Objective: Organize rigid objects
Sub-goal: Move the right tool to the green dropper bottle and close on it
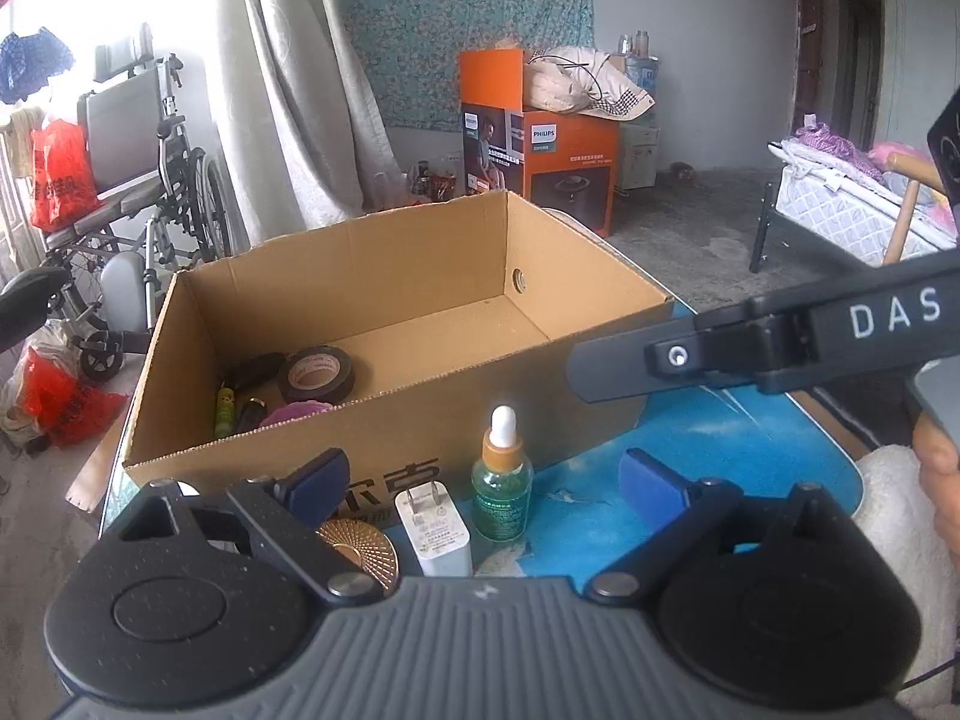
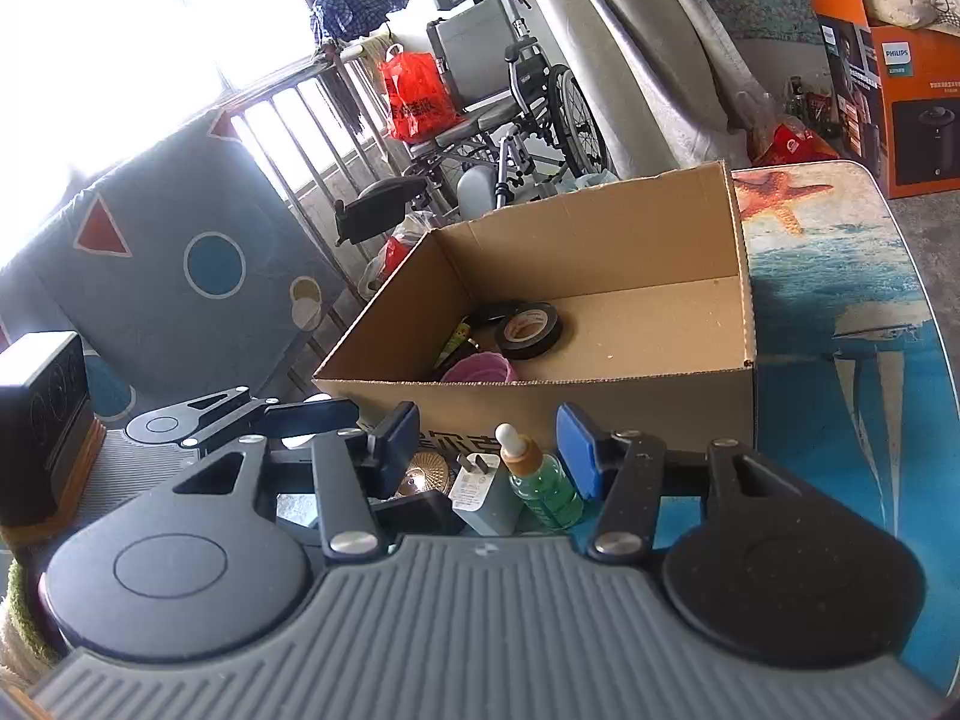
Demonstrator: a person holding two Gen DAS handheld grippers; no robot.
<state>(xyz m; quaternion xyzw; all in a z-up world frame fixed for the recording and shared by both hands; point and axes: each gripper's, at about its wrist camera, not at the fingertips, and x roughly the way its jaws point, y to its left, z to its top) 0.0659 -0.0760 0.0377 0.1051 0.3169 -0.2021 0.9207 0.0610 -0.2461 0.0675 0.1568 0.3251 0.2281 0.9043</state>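
Three things wait on the blue table [image 1: 750, 438] just in front of the cardboard box [image 1: 390, 276]: one dropper bottle [image 1: 501, 483], one white charger [image 1: 433, 525] and one gold disc [image 1: 360, 552]. The bottle looks like glass, light but slick and breakable, best pinched across its body rather than the rubber bulb. The left gripper [image 1: 486, 480] stands wide with nothing between its jaws; the right gripper [image 2: 487, 450] is half open around the bottle and charger, pressing neither

The table [image 1: 750, 438] wears a blue seaside cloth. On it stands a cardboard box [image 1: 384, 420]. At the box's six o'clock sit a gold disc [image 1: 360, 549], a white charger [image 1: 435, 531] and a green dropper bottle [image 1: 501, 489].
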